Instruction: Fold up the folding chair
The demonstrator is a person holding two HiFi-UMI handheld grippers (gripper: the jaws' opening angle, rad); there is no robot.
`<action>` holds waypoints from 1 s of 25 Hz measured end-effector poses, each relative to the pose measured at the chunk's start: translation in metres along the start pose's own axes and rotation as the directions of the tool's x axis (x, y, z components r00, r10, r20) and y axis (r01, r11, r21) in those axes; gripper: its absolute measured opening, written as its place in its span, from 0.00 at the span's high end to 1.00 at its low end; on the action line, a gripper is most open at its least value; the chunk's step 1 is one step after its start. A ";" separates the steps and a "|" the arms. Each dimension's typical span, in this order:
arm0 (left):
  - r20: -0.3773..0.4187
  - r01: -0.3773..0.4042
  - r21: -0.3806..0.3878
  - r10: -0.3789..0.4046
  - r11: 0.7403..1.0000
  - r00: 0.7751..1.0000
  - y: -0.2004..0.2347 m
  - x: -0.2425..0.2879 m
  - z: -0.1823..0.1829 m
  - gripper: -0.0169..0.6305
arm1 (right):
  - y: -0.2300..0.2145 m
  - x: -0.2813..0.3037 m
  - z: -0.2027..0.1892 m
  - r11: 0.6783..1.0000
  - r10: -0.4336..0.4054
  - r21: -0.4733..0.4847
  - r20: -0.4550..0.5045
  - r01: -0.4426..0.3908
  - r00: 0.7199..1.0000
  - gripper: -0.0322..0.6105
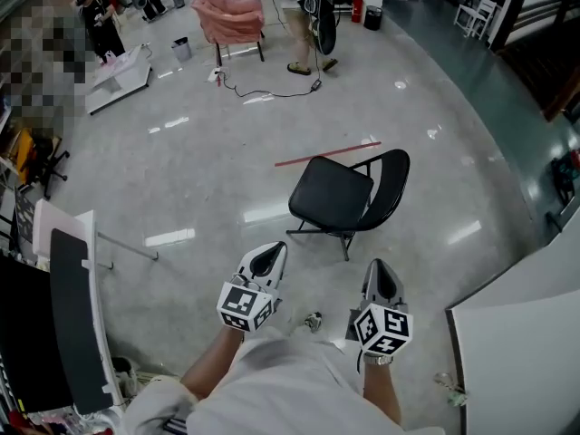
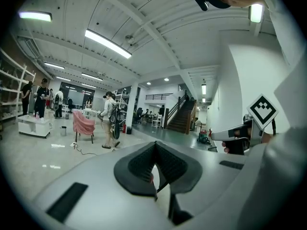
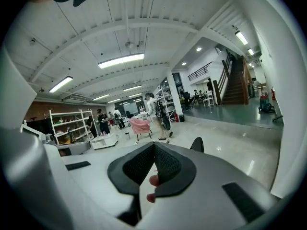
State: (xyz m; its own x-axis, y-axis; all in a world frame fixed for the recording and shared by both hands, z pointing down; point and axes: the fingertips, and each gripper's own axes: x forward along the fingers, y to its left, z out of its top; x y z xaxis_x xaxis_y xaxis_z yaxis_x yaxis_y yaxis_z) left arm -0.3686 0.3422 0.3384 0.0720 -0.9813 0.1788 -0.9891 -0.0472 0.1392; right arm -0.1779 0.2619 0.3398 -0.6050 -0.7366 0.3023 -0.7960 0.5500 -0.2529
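Here, the left gripper [image 1: 269, 259] is closed on nothing, short of the folding chair [image 1: 349, 198], which stands unfolded on the glossy floor [image 1: 181, 152], black seat down, rounded back upright; the right gripper [image 1: 381, 277] is likewise shut, empty. Only the head view gives the whole chair: the right gripper view catches just its back's top, the left gripper view's own jaws cover it.

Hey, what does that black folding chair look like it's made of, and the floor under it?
Folding chair: the seat and back look like black vinyl or plastic with a faint sheen; I cannot tell which. Its thin dark legs look like painted metal tubing. Floor: probably polished or coated grey concrete, judging by the glossy light reflections.
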 end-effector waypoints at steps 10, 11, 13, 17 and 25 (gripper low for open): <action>0.003 -0.007 -0.015 0.007 1.000 1.000 -0.002 0.046 0.004 0.96 | -0.028 0.035 0.020 1.000 0.005 -0.014 -0.008 -0.005 1.000 0.94; 0.001 -0.007 -0.018 0.007 1.000 1.000 0.000 0.049 0.004 0.96 | -0.029 0.038 0.020 1.000 0.003 -0.015 -0.012 -0.003 1.000 0.94; -0.003 -0.004 -0.027 0.004 1.000 1.000 0.006 0.058 0.004 0.96 | -0.029 0.046 0.021 1.000 -0.003 -0.019 -0.017 0.002 1.000 0.94; -0.014 0.022 -0.039 -0.023 0.999 1.000 0.015 0.086 0.005 0.96 | -0.037 0.060 0.029 0.999 -0.038 -0.034 -0.017 0.038 0.999 0.94; -0.029 0.102 -0.034 -0.103 0.994 0.994 0.038 0.180 0.013 0.96 | -0.078 0.122 0.045 0.991 -0.136 -0.011 -0.036 0.136 0.990 0.94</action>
State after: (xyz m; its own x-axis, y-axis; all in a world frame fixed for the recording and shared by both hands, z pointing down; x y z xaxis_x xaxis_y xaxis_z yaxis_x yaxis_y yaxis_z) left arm -0.3952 0.1610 0.3633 0.1772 -0.9653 0.1919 -0.9717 -0.1407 0.1898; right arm -0.1889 0.1111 0.3550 -0.4911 -0.7902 0.3666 -0.8711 0.4490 -0.1992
